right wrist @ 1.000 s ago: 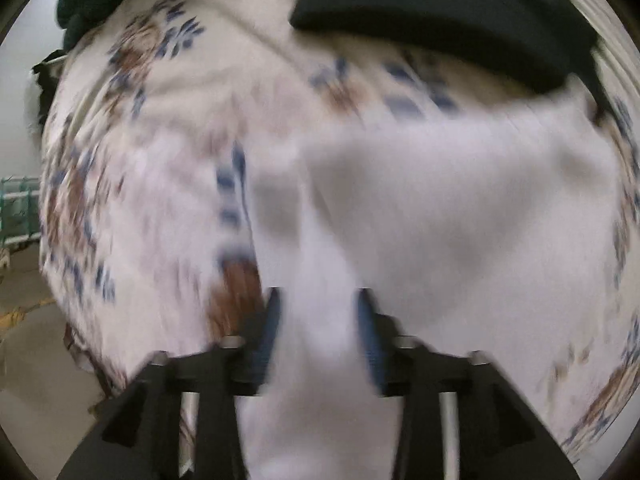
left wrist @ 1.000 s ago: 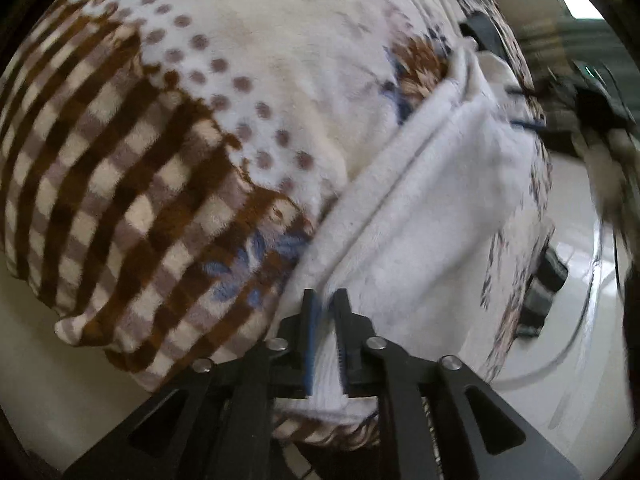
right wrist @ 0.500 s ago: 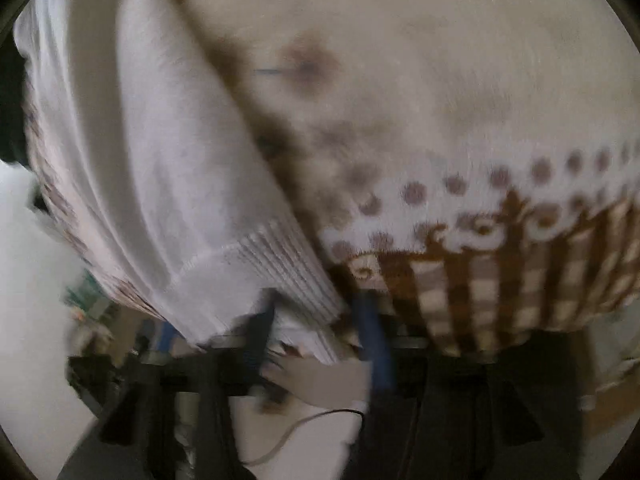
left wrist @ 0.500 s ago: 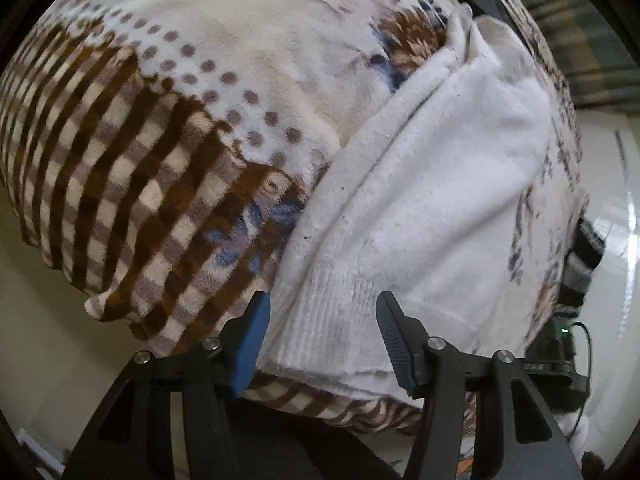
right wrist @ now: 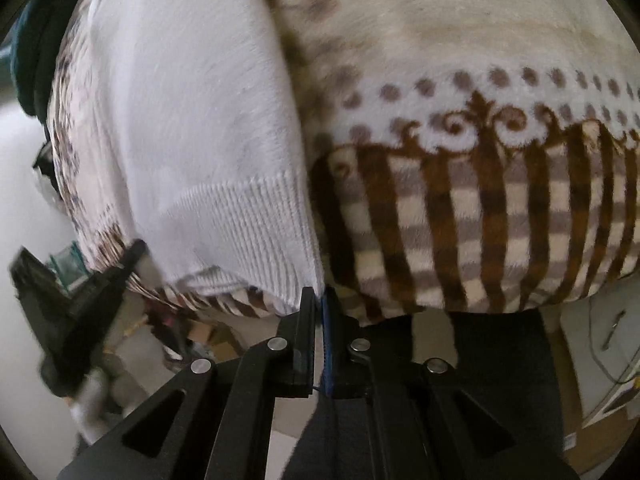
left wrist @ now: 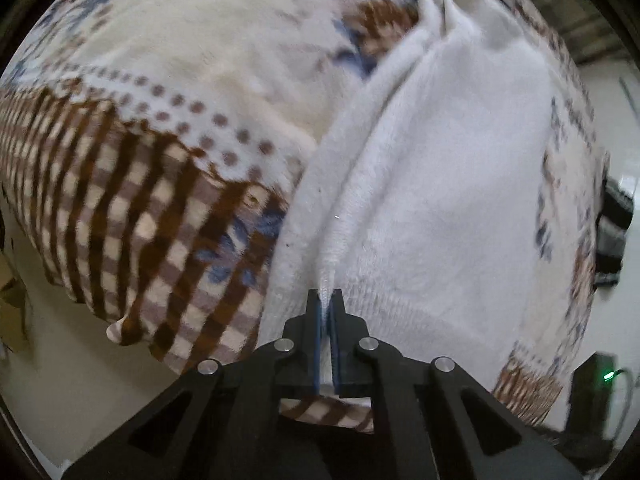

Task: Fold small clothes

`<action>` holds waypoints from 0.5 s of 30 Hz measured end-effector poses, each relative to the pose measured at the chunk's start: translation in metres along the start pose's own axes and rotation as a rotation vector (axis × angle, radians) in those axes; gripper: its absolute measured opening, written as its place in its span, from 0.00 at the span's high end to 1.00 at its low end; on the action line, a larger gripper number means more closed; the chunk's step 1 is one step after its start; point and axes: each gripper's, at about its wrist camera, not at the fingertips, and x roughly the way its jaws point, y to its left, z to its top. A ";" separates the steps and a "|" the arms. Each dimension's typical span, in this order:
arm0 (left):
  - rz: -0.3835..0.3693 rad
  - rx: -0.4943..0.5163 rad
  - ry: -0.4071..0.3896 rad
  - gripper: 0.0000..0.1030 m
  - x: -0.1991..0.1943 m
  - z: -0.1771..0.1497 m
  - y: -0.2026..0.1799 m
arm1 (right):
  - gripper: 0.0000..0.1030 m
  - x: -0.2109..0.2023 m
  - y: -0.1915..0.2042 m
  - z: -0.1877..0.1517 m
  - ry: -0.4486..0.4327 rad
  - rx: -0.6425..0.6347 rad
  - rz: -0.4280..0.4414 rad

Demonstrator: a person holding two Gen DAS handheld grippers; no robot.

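A white knit garment (left wrist: pixel 440 168) lies on a patterned fleece blanket (left wrist: pixel 192 80) with brown checks and dots. My left gripper (left wrist: pixel 327 300) is shut on the garment's ribbed hem, pinching up a ridge of cloth. In the right wrist view the same garment (right wrist: pixel 192 120) lies to the left, ribbed hem toward me. My right gripper (right wrist: pixel 319 300) is shut on the hem's near right corner at the blanket's (right wrist: pixel 460 208) front edge. The left gripper's black body (right wrist: pixel 76 300) shows at the lower left of that view.
Dark green clothing (right wrist: pixel 32 40) lies at the far left edge of the right wrist view. A black device with a green light (left wrist: pixel 596 384) stands on the floor to the right. Below the blanket edge are a dark surface (right wrist: pixel 496 360) and floor clutter.
My left gripper opened half a second ago and has shut again on the hem. My right gripper swung round to the hem's corner and has shut on it.
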 end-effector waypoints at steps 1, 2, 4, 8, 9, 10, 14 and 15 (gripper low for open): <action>-0.005 -0.004 -0.016 0.98 -0.009 -0.001 0.004 | 0.98 0.000 0.002 -0.002 -0.004 -0.006 -0.012; -0.008 -0.005 -0.031 0.98 -0.016 -0.001 0.007 | 0.98 0.004 0.004 -0.005 -0.012 -0.016 -0.044; -0.013 -0.009 -0.043 0.98 -0.025 -0.002 0.016 | 0.98 0.011 0.000 -0.005 -0.024 -0.013 -0.092; -0.005 0.010 -0.005 0.98 -0.014 -0.002 0.034 | 0.98 0.011 0.020 -0.016 -0.015 -0.035 -0.069; -0.001 0.010 0.013 0.98 -0.006 0.000 0.039 | 0.98 0.012 0.026 -0.021 -0.012 -0.058 -0.081; 0.004 0.013 0.023 0.98 -0.001 0.001 0.043 | 0.98 0.017 0.033 -0.024 -0.003 -0.079 -0.096; 0.015 0.054 0.099 0.98 0.033 0.000 0.053 | 0.98 0.049 0.032 -0.025 0.019 -0.059 -0.175; 0.014 0.065 0.107 0.98 0.037 0.000 0.053 | 0.98 0.056 0.031 -0.022 0.025 -0.050 -0.185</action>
